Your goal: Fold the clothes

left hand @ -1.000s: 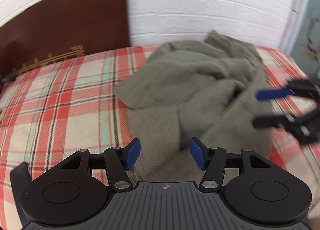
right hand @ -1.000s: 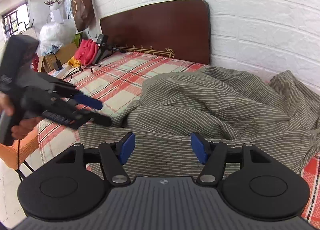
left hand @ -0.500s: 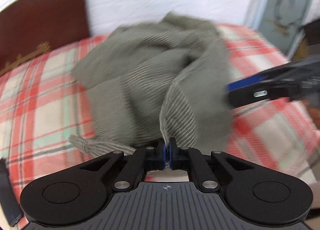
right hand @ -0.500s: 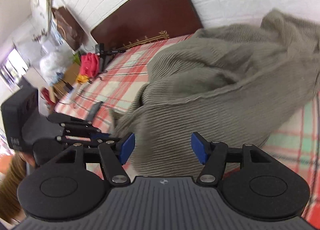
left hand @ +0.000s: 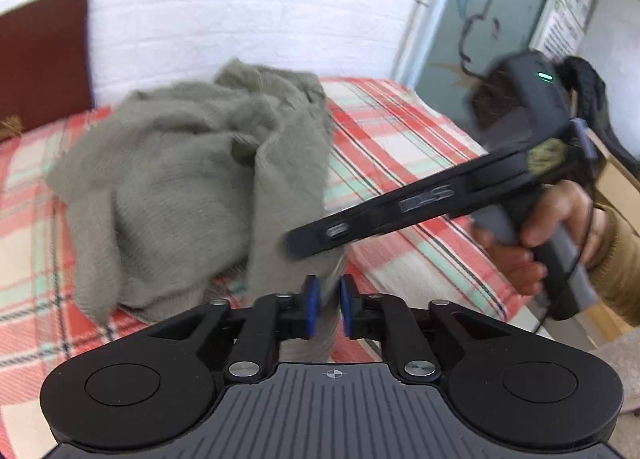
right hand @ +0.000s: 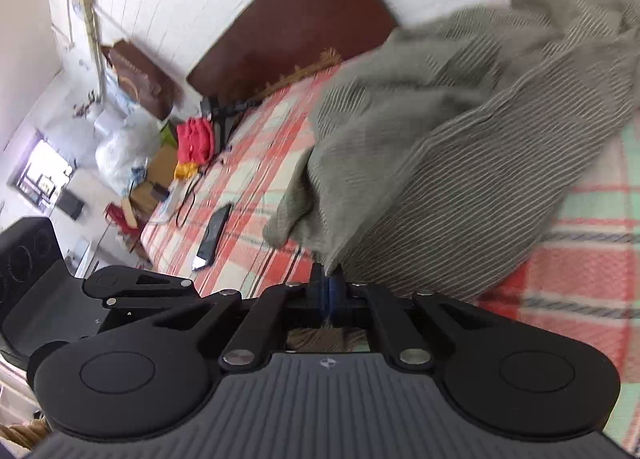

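Note:
A grey-green striped garment (left hand: 192, 187) lies crumpled on a red plaid bed (left hand: 400, 147). My left gripper (left hand: 328, 307) is shut on a fold of its near edge, with a small gap between the blue pads. My right gripper (right hand: 330, 291) is shut on the garment's (right hand: 460, 147) near edge too. In the left wrist view the right gripper (left hand: 316, 239) reaches in from the right, held by a hand (left hand: 536, 227), its tip against the cloth just above my left fingers. The left gripper's body (right hand: 120, 291) shows at the left of the right wrist view.
A dark wooden headboard (right hand: 292, 31) stands against a white brick wall (left hand: 240, 11). A black phone (right hand: 212, 235) and cables lie on the bed's far side. Red clothes (right hand: 194, 139), bags and boxes sit beyond it. A painted door (left hand: 492, 27) is at right.
My left gripper shut on the garment's edge half a second ago and stays there. My right gripper has swung in close beside it and shut on the cloth. Both views have turned.

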